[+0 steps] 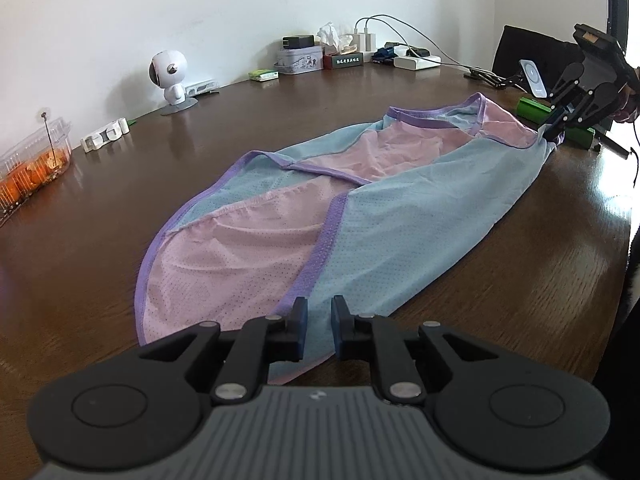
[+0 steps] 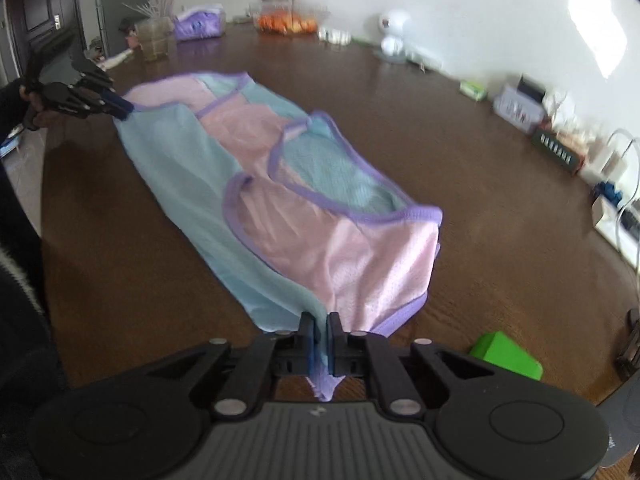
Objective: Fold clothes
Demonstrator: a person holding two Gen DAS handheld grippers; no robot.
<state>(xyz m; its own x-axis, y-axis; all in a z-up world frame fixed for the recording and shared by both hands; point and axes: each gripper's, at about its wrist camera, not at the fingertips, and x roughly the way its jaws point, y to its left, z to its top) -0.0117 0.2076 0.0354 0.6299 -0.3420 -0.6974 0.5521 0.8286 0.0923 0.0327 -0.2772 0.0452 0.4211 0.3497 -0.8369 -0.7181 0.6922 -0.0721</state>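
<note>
Pinching the garment's (image 2: 280,208) purple-trimmed end, the right gripper (image 2: 319,338) has its jaws nearly closed on fabric. Opposite, the left gripper (image 1: 319,328) stands a little open with the blue hem lying between its fingers. Beyond, a clear box (image 1: 34,160) holds orange fruit; a green block (image 2: 506,354) sits just right of the right jaws.

Pink, blue, purple-trimmed garment (image 1: 360,216)

Dark wood table (image 1: 520,280), garment spread on it.
Pink-blue mesh garment (image 1: 360,216) lies along the middle; far edge: white robot figure (image 1: 170,80), plastic box of oranges (image 1: 34,164), tin box (image 1: 299,60), green block (image 2: 506,354).
</note>
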